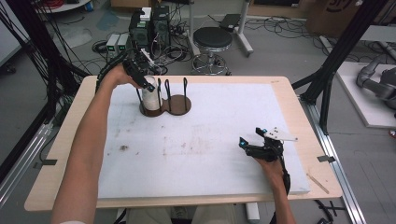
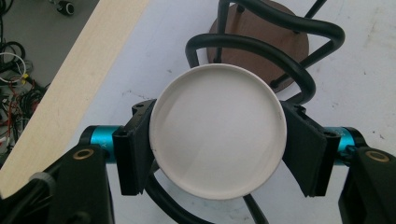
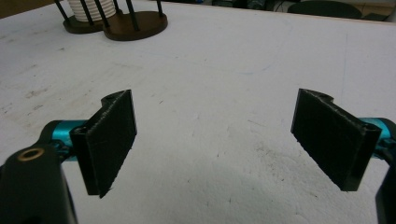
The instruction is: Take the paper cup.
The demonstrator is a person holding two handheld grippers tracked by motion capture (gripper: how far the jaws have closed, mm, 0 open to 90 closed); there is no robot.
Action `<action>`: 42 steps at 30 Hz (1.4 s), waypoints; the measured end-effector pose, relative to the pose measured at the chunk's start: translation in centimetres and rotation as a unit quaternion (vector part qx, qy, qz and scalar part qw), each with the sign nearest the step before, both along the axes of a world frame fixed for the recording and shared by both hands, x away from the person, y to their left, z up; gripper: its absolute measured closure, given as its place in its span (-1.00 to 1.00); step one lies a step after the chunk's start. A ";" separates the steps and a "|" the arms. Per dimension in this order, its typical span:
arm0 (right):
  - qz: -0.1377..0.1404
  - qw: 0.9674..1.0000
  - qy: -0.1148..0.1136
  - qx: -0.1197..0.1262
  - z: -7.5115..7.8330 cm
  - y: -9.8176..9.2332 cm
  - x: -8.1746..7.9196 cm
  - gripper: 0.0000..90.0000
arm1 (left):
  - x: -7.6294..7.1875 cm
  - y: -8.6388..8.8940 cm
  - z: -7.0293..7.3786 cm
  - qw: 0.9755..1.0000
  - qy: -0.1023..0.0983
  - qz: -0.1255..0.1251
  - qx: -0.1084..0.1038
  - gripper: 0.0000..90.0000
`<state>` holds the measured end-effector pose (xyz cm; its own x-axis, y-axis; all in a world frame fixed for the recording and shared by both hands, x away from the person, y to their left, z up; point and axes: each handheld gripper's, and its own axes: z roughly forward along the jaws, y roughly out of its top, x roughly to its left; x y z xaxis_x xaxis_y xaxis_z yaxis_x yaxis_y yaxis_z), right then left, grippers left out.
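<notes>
Nearest, at about five o'clock on the desk (image 1: 299,100) in the high view, the right gripper (image 1: 252,136) rests low over the white mat (image 1: 201,154), held from below by the person's right hand (image 1: 271,170). Its jaws stand wide apart and hold nothing; in the right gripper view the two black pads (image 3: 109,140) flank a bare stretch of mat, with nothing between them and nothing touching them.

Farther off, toward eleven o'clock, the left gripper (image 1: 147,84) comes down from above onto a white cup (image 1: 151,97). The left forearm (image 1: 88,154) stretches up the left side of the desk to reach it. In the left gripper view the cup (image 2: 217,130) is seen from above as a round white disc, and the jaws sit against its rim at nine and three o'clock, one pad (image 2: 135,144) on each side, pressed to the wall. They are drawn in to the cup's width and grip it.

The cup stands upright inside the left compartment of a holder (image 1: 180,105), a dark brown base of two joined round plates with black wire loops (image 2: 261,51) rising around each place. The loops curve close around the cup at twelve and six o'clock. The right compartment, at one o'clock from the cup, shows its brown plate (image 2: 280,42).
</notes>
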<state>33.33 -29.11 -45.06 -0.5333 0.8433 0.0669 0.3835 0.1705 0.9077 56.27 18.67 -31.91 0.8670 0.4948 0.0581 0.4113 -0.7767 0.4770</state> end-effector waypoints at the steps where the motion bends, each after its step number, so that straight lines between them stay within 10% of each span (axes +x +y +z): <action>1: 0.000 1.000 0.001 0.001 0.0 0.0 0.0 -0.68 | 0.0 0.0 0.1 1.000 0.000 0.001 -0.001 -0.27; 14: 0.000 1.000 -0.001 -0.003 0.0 0.0 0.0 -0.68 | -0.4 0.2 1.1 1.000 -0.008 0.005 -0.009 -0.25; 37: -0.002 1.000 -0.004 -0.002 0.0 0.1 0.0 -0.68 | -2.5 1.9 7.9 0.996 -0.062 0.021 -0.066 -0.20; 42: -0.002 1.000 -0.001 0.001 0.0 0.1 -0.1 -0.68 | -2.6 2.1 7.8 0.997 -0.055 0.024 -0.050 -0.20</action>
